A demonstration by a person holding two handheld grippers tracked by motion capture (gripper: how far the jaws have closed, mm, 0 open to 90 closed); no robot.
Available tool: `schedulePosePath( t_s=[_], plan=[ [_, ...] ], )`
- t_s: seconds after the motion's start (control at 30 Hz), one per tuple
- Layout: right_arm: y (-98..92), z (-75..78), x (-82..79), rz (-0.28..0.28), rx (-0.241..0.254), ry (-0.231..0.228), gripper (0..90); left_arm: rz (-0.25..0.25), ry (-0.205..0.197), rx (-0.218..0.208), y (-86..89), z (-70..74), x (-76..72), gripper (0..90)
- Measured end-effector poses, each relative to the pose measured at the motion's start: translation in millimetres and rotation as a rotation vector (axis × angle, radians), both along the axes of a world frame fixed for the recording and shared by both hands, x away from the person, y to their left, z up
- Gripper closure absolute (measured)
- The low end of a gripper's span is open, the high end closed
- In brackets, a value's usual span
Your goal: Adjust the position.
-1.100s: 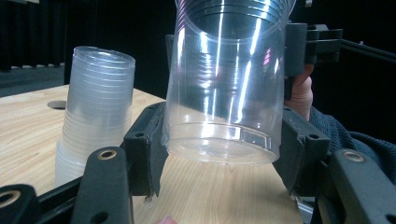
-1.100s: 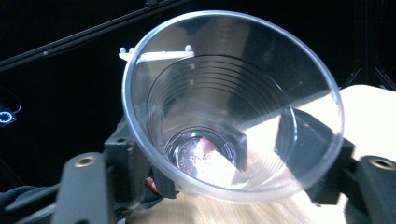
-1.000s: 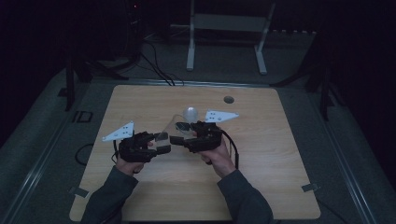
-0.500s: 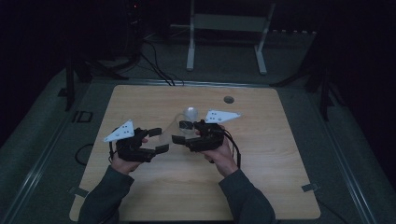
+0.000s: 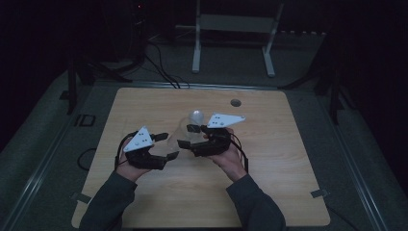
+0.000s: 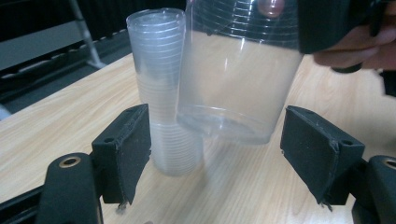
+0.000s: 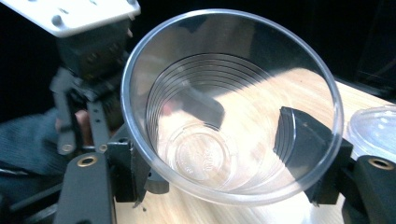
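Note:
A clear plastic cup (image 7: pixel 229 107) lies tilted in the air with my right gripper (image 7: pixel 219 163) shut on its wall near the rim; one pad (image 7: pixel 303 149) shows through the plastic. In the left gripper view the cup (image 6: pixel 238 84) has its base toward my left gripper (image 6: pixel 219 154). The left jaws have just been opening and stand wide on either side of the base without touching it. In the high view the left gripper (image 5: pixel 168 146) and right gripper (image 5: pixel 187 135) face each other above mid-table. A stack of clear cups (image 6: pixel 163 93) stands upside down behind.
The wooden table (image 5: pixel 269 183) has a small round hole (image 5: pixel 235 102) near its far edge. The stack of cups (image 5: pixel 195 117) stands just beyond the right gripper. A white metal stand (image 5: pixel 231 29) and cables lie on the floor behind the table.
The left gripper has opened, let go of the cup's base and drawn back to the left and slightly up. The right gripper keeps the cup in the same place.

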State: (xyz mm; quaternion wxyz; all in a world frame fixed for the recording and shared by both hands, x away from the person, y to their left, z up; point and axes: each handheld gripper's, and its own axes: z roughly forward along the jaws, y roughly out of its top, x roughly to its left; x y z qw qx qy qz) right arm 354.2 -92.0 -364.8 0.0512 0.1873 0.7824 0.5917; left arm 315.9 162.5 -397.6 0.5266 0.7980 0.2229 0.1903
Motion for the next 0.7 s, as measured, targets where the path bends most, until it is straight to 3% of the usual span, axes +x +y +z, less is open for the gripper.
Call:
schedulePosePath(
  t_s=[0.13,0.47,0.7],
  plan=[
    [6.7,0.4,-3.1,-0.014,-0.062,-0.023,30.4,0.024,-0.023,0.034,-4.6,1.1,-2.0,24.9],
    [13.8,0.5,-1.3,-0.035,-0.090,-0.002,30.5,0.062,-0.057,0.114,-16.1,-0.4,-4.3,28.3],
    [16.6,-1.7,-0.3,-0.049,-0.115,0.016,30.5,0.078,-0.062,0.126,-22.5,-3.0,-3.8,29.7]
  ],
)
